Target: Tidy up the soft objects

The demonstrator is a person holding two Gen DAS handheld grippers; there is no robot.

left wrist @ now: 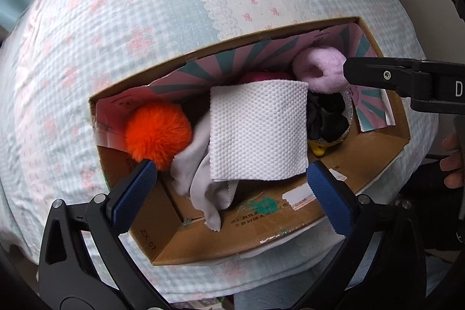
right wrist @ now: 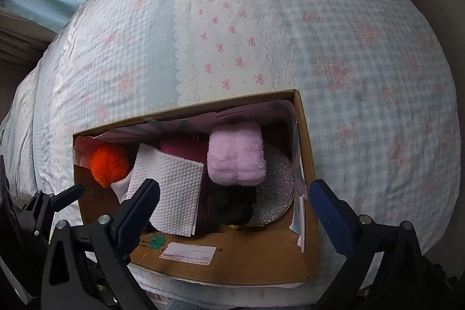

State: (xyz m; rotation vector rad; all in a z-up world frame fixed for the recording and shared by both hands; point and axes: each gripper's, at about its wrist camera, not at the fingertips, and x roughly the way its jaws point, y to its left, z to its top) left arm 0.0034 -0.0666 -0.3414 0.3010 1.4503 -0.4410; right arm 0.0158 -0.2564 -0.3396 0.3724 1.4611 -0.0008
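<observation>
Bed (left wrist: 116, 28), gingham cover, bears your open box (left wrist: 290, 234) | Inside: orange pompom (left wrist: 158, 131) left, tissue (left wrist: 258, 130) over grey cloth (left wrist: 200, 182) centre, pink plush (left wrist: 318, 69) right | Your left gripper (left wrist: 232, 182): wide, empty, above tissue | Your right gripper (right wrist: 235, 199): wide, empty, above plush
</observation>
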